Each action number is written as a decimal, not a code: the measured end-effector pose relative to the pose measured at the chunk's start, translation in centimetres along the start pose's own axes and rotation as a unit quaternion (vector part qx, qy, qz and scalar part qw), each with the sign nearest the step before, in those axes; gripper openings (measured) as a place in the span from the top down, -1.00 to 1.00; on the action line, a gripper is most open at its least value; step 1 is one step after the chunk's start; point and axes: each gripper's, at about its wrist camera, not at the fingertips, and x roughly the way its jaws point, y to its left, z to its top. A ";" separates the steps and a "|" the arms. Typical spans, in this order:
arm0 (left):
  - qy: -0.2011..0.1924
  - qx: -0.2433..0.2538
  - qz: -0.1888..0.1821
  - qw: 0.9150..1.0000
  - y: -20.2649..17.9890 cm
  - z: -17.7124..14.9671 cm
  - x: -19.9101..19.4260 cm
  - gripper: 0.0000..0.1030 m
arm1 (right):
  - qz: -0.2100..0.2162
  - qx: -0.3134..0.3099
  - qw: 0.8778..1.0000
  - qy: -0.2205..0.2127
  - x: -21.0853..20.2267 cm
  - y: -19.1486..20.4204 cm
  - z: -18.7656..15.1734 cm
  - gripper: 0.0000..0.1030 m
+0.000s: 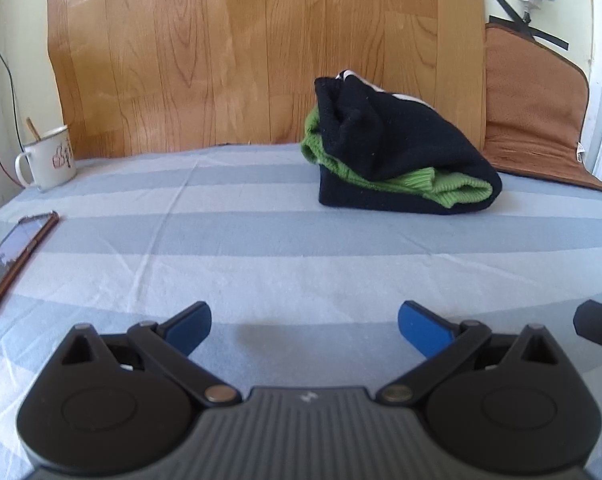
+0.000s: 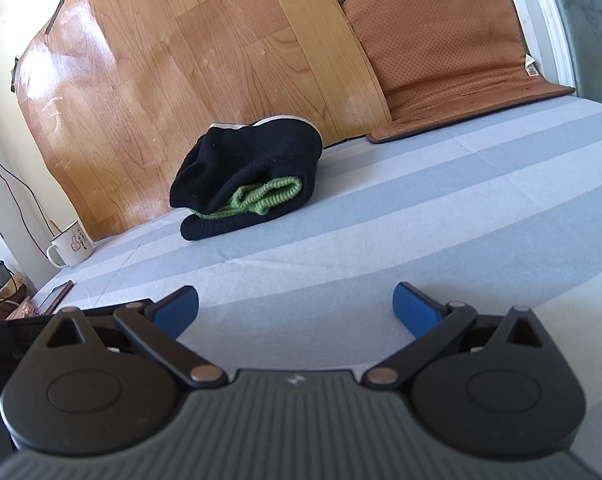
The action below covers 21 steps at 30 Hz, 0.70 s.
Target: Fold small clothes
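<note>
Nearest each camera, a gripper was seen low over the striped sheet [image 1: 229,240]: the left gripper [image 1: 304,326] and the right gripper [image 2: 296,312] both had their blue-padded jaws spread wide, with nothing held between them. Well ahead of both, near the wood-grain board [image 1: 261,48] at the back, the clothes [image 1: 401,152] lay in a loose bundle: a dark navy knit was wrapped around a green ribbed piece [image 2: 269,198], with a pale edge showing on top. The bundle looked roughly folded already, though its far side was hidden.

For a neat fold, the bundle would probably need to be approached by both grippers together, an edge pinched at each side through all layers so the green piece is not dragged out, and the cloth laid flat before creasing.

At the far left, a white mug [image 1: 47,156] stood on the sheet; a stick-like handle, perhaps a spoon, was seen poking out, and its contents could not be made out.
</note>
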 end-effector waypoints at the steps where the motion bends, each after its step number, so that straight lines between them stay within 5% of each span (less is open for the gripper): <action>1: -0.003 0.001 0.001 1.000 -0.1 0.0 -0.1 -1.00 | 0.000 0.000 1.000 0.000 0.0 0.0 0.0 -1.00; 21: -0.014 0.015 0.001 1.000 -0.2 -0.4 -0.8 -1.00 | 0.001 -0.008 1.000 -0.007 -0.4 0.1 -0.1 -1.00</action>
